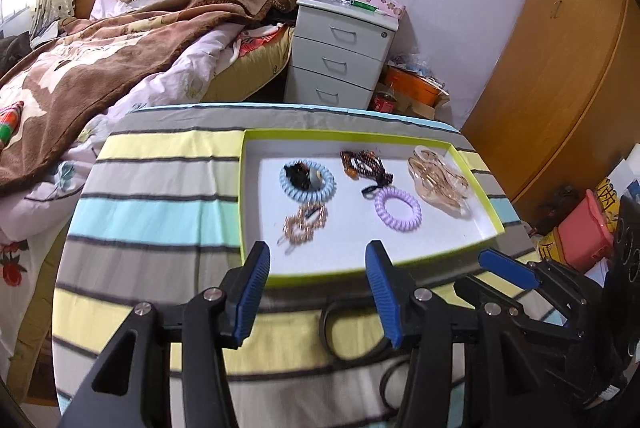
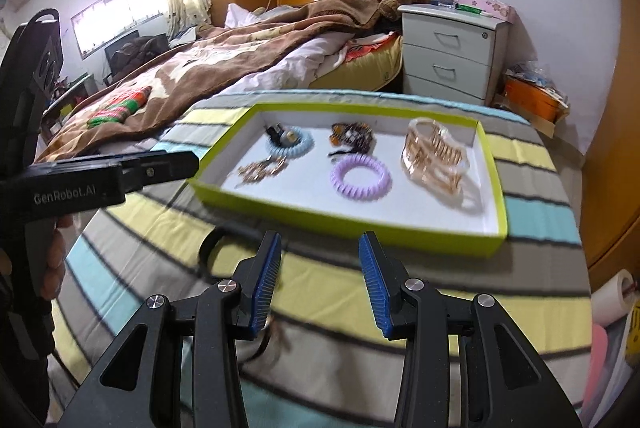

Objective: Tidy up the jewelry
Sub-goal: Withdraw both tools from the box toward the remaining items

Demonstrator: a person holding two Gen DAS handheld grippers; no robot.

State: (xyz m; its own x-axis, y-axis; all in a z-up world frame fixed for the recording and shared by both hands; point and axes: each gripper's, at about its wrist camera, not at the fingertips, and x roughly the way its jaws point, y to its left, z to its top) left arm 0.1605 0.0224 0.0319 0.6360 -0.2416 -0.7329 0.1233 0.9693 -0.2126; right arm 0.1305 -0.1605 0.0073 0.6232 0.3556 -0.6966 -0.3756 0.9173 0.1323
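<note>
Presently, a shallow tray [image 1: 256, 148] with a lime-green rim and white floor lies on the striped cloth [image 1: 160, 184] of a round table, its long axis running left to right across both wrist views. All jewelry seen in the tray rests on the floor, none against the near wall.

Contents, left to right in the left wrist view: a pale blue coil hair tie [image 1: 307, 181] lying flat, with a small dark clip [image 1: 295, 175] inside its ring; nearer the cameras, a gold-toned hairpin [image 1: 305, 220], slightly blurred, its length slanting from near-left to far-right; at the far middle, a brown beaded piece [image 1: 365, 165] bunched up, with a black loop at its near end; just beside that loop, a lilac coil hair tie [image 1: 398, 209] lying flat; at the right end, a rose-gold claw clip [image 1: 438, 184], its long axis running from the far wall toward the near right corner.

On the cloth outside the tray, near the camera, lie black elastic hair bands [image 1: 348, 332], partly hidden behind the fingers; their number cannot be told.

Left gripper [image 1: 316, 292]: fingers apart, nothing between the blue pads, tips over the tray's near rim. Right gripper [image 2: 320, 282]: fingers apart, nothing gripped, tips short of the tray's near wall. In the right wrist view a hand [image 2: 54, 264] grips the left gripper's handle at the left edge.
</note>
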